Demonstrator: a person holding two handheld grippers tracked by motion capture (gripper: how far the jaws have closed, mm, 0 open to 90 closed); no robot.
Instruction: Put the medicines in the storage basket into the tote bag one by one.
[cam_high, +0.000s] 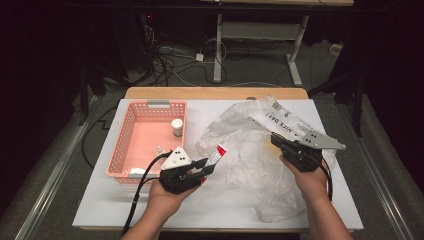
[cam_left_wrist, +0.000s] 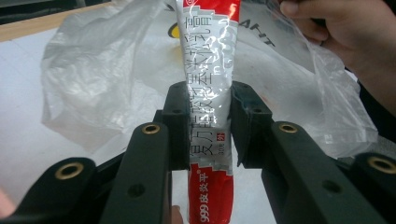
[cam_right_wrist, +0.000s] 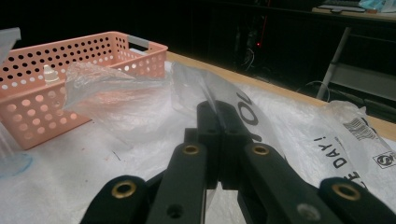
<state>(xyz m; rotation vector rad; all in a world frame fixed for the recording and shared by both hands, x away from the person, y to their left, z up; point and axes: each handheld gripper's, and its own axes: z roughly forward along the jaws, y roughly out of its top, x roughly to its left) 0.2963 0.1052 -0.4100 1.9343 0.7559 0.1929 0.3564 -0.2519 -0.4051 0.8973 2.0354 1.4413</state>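
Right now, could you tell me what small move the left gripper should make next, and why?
Probably carry the tube leftward over the basket. The left gripper already clamps the tube, which is out of the plastic bag that the right gripper pinches, and the basket already holds small bottles.

Count, table and grippers:

- 2 hand-held grippers: left gripper (cam_high: 206, 167), right gripper (cam_high: 276, 140).
- 1 red-and-silver tube (cam_left_wrist: 211, 88), clamped in the left gripper.
- 1 clear plastic bag (cam_high: 250, 150), printed lettering on it; an edge is pinched in the right gripper.
- 1 pink perforated basket (cam_high: 125, 135).
- In the basket, 3 small items: 1 white-capped jar (cam_high: 177, 127), 1 small dropper bottle (cam_high: 159, 150), 1 white item (cam_high: 135, 171) at the near wall, too small to identify.
- 1 white table mat (cam_high: 100, 200).
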